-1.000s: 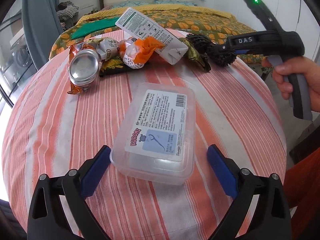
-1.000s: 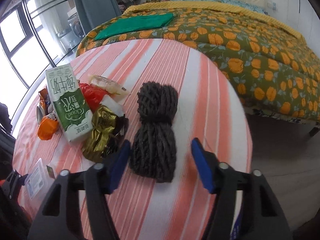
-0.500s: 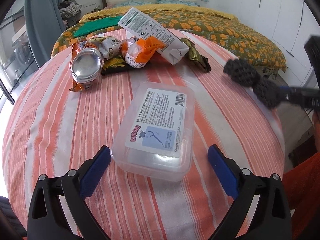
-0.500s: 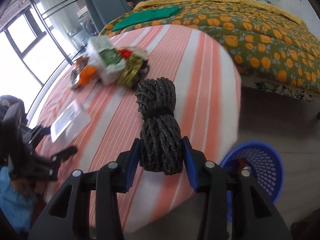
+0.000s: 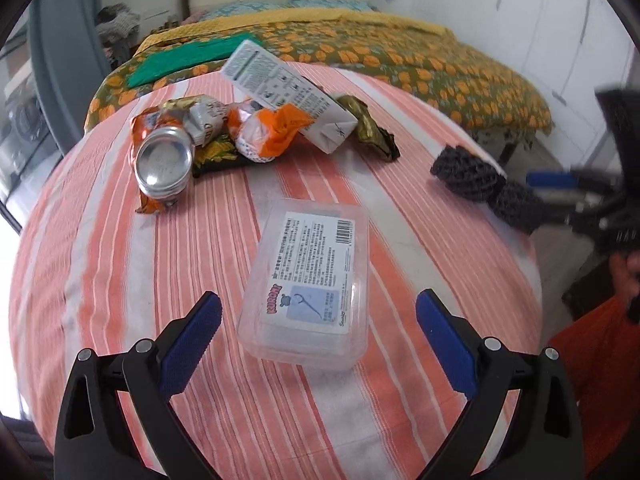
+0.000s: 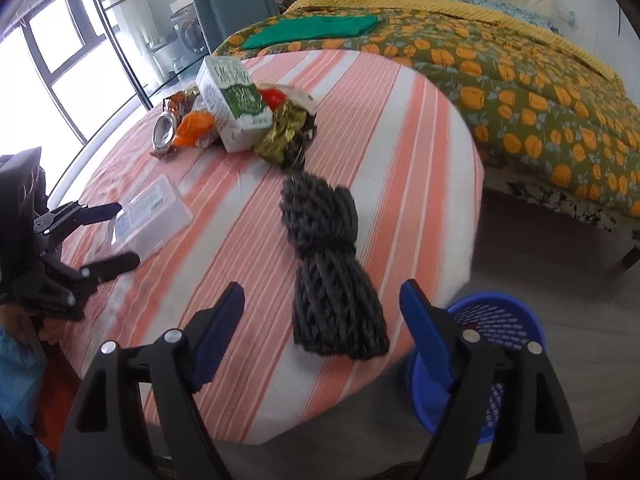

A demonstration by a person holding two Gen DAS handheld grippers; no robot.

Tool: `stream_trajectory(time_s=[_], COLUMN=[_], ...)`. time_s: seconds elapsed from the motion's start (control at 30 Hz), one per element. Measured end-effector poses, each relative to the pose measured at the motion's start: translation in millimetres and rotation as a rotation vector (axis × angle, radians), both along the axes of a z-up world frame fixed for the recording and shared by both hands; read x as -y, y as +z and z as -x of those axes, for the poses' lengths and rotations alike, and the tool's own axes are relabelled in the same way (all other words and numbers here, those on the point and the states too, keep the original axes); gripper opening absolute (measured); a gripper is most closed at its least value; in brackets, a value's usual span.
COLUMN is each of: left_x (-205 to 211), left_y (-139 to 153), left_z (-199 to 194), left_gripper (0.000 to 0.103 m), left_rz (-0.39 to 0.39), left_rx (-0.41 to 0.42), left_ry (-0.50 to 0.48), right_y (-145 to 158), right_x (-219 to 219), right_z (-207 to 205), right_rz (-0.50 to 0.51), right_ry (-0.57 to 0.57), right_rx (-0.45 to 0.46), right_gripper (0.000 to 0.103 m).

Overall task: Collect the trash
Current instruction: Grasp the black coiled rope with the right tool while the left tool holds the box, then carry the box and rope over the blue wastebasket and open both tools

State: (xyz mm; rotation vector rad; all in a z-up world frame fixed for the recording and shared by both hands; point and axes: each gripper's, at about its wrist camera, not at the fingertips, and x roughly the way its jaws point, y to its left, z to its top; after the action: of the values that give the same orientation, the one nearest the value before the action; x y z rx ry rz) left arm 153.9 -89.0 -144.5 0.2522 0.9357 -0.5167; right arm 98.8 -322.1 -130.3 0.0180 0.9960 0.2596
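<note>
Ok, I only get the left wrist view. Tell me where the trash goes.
Observer: A blue perforated plastic basket stands on the floor beside the edge of the round striped table, partly hidden behind a finger of the right gripper.
Operator: Report that gripper's jaws. Mine shows only a blur.
Observer: They are opening. The dark braided rope bundle lies on the table between them, and neither pad presses it.
Operator: Describe the side of the white carton that faces away from me.
Observer: The carton has a green printed face, and a red wrapper sits right behind it.
</note>
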Motion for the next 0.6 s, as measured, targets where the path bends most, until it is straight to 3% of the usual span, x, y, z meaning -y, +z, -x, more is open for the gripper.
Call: stream_trajectory(time_s=[0.1, 0.2, 0.4, 0.47, 0.5, 0.6], left_x=[10.3, 11.1, 18.4, 20.5, 20.4, 19.7], left_y=[-0.9, 0.5, -2.6, -5.9, -5.8, -3.8], left_z=[-3.8, -9.8, -17.4, -21.4, -22.2, -22.0], left_gripper=[0.096, 0.094, 0.081, 0.070, 0.060, 0.060], left_rz=[-0.071, -0.090, -0.179, -0.194, -0.180, -0.181], left_rx=[0.013, 0.010, 0.025, 0.012, 0.001, 0.014], left_ry=[-0.032, -0.042, -0.058, -0.060, -0.066, -0.037], right_y=[4.1, -2.6, -14.9, -16.6, -15.1, -4.7], right_x=[-5.4, -13.3, -21.3, -21.0, -19.4, -9.6], right_z=[-16.3, -34.8, -42.1, -40.1, -38.3, -30.8], right_rz=[0.032, 0.047, 0.095, 0.105, 0.098, 0.045], right_ry=[0.020, 0.044, 0.075, 0.072, 0.067, 0.047], right_rx=[-0.026, -0.081, -0.125, -0.120, -0.110, -0.075], right_gripper=[0.078, 0.078, 0.052, 0.036, 0.036, 0.035])
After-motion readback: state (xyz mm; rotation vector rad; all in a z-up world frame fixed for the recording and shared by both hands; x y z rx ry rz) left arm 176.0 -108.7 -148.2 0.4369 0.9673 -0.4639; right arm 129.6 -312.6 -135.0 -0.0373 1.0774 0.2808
